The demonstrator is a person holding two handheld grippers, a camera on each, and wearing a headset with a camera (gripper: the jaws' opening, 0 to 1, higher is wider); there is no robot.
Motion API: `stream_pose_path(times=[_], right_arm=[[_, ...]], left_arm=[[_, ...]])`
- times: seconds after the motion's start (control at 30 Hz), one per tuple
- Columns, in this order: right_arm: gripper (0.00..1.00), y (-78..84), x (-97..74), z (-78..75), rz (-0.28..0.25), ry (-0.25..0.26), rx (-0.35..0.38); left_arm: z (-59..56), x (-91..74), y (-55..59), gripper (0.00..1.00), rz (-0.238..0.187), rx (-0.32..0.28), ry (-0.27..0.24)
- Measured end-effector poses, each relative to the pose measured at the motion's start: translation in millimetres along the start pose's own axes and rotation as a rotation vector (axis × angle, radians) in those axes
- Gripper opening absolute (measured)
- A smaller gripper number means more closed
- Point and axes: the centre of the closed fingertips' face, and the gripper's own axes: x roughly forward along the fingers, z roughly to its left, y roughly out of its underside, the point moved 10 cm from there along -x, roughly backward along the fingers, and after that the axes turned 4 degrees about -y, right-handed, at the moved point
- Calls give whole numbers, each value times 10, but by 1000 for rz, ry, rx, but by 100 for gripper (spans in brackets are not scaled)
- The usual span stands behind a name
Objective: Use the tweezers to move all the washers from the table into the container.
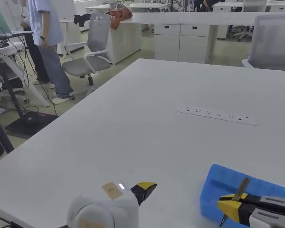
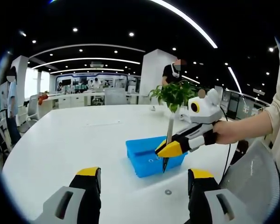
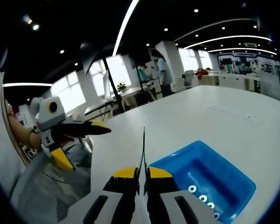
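The right gripper (image 3: 142,173) has its jaws pressed together on the handle of the tweezers (image 3: 143,149), whose thin arms run straight forward from between them. In the left gripper view the tweezer tips hang above the near edge of the blue container (image 2: 142,165). Whether they carry anything is too small to tell. Several washers (image 3: 192,189) already lie on the container floor, grouped toward one end.

The left gripper (image 2: 144,186) hovers over the table (image 2: 84,140) with its jaws wide apart and nothing between them. Just ahead of it one washer (image 2: 168,192) lies on the bare table, near the container's front wall but apart from it. A power strip (image 1: 217,115) lies farther out on the table, well away from the work.

The task looks most of the way through, with the tweezers between a drop and the next pick. The next move likely calls for swinging the tips off the container and down to that washer, then easing the right grip enough to let the arms spread. They can then close across the washer's rim, which lies flat on a smooth top and may skate.
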Motion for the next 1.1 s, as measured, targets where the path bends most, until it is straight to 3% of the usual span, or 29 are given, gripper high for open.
stream_pose_path(times=[0.57, 1.1], right_arm=[[4, 226, 81, 115, 51, -47, 37], [4, 414, 130, 134, 88, -44, 73]], left_arm=[[-5, 6, 1, 76, 3, 1, 6], [-17, -3, -4, 76, 4, 5, 7]])
